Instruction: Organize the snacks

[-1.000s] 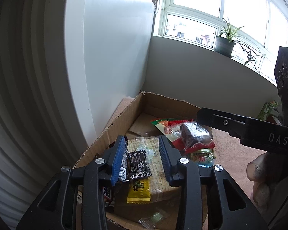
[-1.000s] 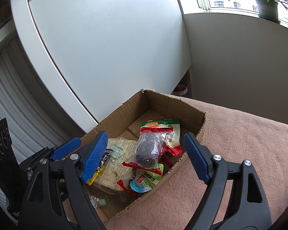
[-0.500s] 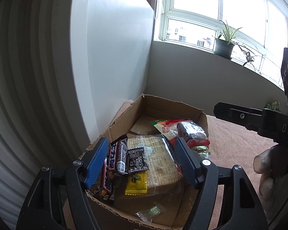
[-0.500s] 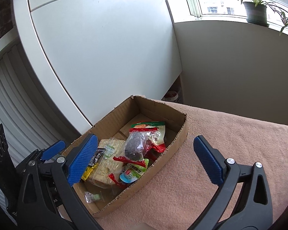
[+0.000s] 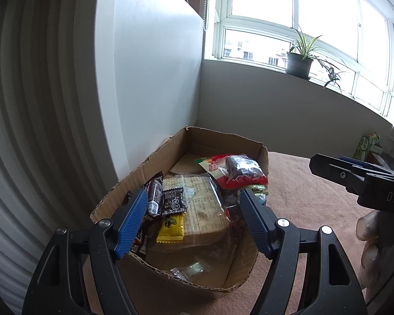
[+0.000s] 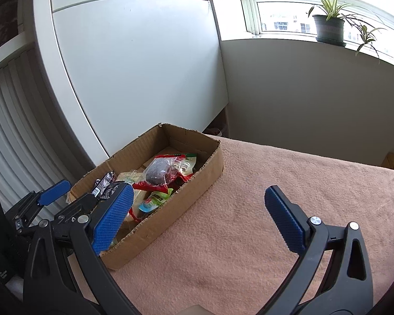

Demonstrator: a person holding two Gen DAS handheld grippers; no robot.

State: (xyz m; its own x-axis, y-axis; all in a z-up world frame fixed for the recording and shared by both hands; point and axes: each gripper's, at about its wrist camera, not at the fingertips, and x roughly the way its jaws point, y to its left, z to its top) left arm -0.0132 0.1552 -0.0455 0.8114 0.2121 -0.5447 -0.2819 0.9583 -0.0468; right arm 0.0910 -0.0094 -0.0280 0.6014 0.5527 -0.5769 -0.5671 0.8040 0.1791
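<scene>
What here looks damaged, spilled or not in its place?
Nothing has spilled: all the snack packets lie inside the cardboard box, loosely piled. The only damage I see is the box itself: its flaps seem torn off, leaving ragged, uneven edges, clearest along the near rim. The pink cloth beside it shows no packets.

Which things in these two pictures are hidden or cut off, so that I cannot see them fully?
- Left wrist view: the cardboard box floor is covered by the snacks.
- Left wrist view: the right gripper is cut by the picture's edge.
- Right wrist view: the box's near end is hidden behind a blue finger.
- The wrapper print is too small to read.
</scene>
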